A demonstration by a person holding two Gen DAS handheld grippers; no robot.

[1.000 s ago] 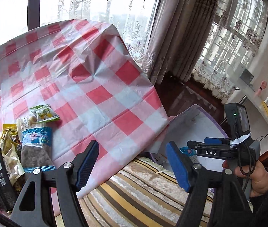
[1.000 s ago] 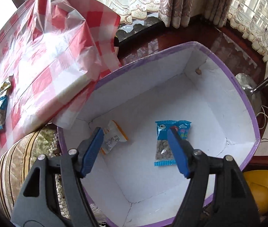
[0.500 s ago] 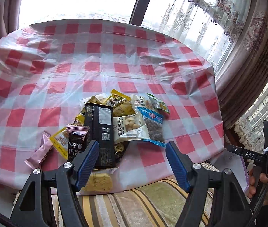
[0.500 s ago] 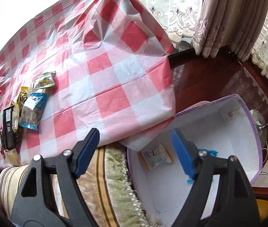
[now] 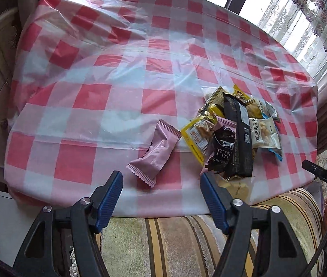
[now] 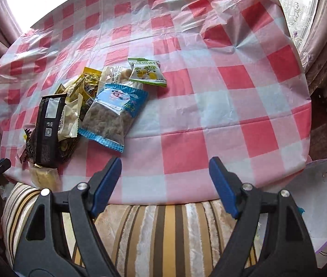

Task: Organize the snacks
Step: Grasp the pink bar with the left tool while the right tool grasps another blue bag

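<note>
Here the checked tablecloth (image 5: pixel 121 106) carried the snack pile (image 5: pixel 237 133), a pink packet (image 5: pixel 156 152) lying just beside it; left gripper (image 5: pixel 161 191) and right gripper (image 6: pixel 164 180) both hung released, grasping nothing.

Snack pile (image 5: pixel 235 133) on tablecloth (image 5: pixel 121 87), lone wrapper (image 5: pixel 155 153) just left.
</note>
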